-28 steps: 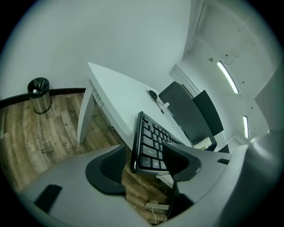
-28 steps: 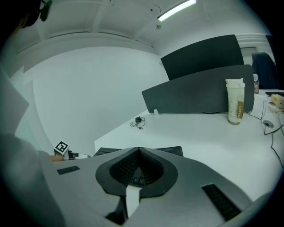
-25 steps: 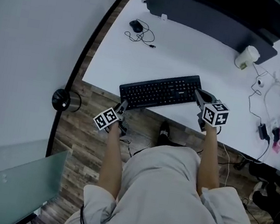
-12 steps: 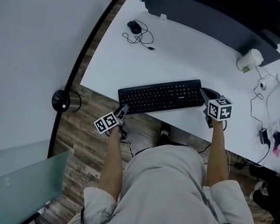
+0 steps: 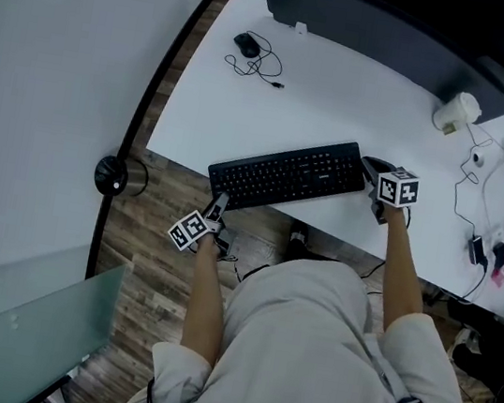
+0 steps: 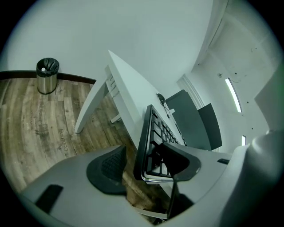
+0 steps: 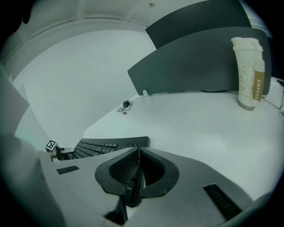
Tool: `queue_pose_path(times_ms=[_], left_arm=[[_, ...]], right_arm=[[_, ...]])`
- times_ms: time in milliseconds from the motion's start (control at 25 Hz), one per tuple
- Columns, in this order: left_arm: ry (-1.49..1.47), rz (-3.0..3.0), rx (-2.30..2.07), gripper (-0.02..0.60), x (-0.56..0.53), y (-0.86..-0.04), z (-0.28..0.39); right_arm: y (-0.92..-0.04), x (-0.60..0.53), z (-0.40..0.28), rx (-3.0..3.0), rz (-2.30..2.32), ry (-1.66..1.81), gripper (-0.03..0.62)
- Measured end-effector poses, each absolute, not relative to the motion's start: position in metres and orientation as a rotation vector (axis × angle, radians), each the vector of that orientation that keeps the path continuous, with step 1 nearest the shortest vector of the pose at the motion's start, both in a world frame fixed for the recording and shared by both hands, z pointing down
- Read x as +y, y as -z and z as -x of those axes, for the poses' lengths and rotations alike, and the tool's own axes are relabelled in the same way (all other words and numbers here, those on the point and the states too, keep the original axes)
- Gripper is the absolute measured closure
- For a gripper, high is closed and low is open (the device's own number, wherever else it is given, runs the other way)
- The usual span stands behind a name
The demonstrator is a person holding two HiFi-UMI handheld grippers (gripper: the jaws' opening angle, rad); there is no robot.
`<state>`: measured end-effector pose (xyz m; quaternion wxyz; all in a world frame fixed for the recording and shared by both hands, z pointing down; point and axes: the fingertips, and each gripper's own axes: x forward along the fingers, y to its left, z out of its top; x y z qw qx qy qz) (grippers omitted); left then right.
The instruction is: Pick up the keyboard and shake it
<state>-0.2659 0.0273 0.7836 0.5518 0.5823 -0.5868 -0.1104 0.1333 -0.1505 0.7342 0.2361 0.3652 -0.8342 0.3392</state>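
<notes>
A black keyboard lies near the white desk's front edge, its left end overhanging the floor. My left gripper is at that end. In the left gripper view the keyboard stands between the open jaws of the left gripper, which have just been closing. One pad lies over the keys and the other is apart from the underside. My right gripper is shut, tips down at the keyboard's right end. In the right gripper view the keyboard runs off left behind the right gripper.
A dark panel runs along the desk's back. A small black device with a cable lies at the back left. A paper coffee cup stands at the back right, with cables and gadgets nearby. A metal bin stands on the wooden floor.
The right gripper has sunk toward the desk at the keyboard's right end. The left gripper has stayed at the left end, rolled slightly. The keyboard lies much as before.
</notes>
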Motion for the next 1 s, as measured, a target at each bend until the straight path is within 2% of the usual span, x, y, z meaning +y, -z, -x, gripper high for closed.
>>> queue_pose_path(times_ms=[40,240,400,1000], left_arm=[[0.266,-1.378,-1.389,0.314,0.028,-0.783,0.269],[0.281,-1.378,-1.377,0.337,0.035,-0.779,0.275],[0.367,-1.335,-1.348,0.341,0.043,-0.781,0.272],[0.453,-1.283,-1.31,0.314,0.05,-0.79,0.274]], right_arm=[[-0.735,-0.152,-0.128,-2.301,-0.986,-0.951,0.546],[-0.747,-0.148,-0.106,-2.298,-0.887,-0.984,0.42],[-0.752,-0.145,-0.097,-2.31,-0.851,-0.996,0.357],[-0.77,-0.141,-0.094,-2.233,-0.746,-1.056,0.342]])
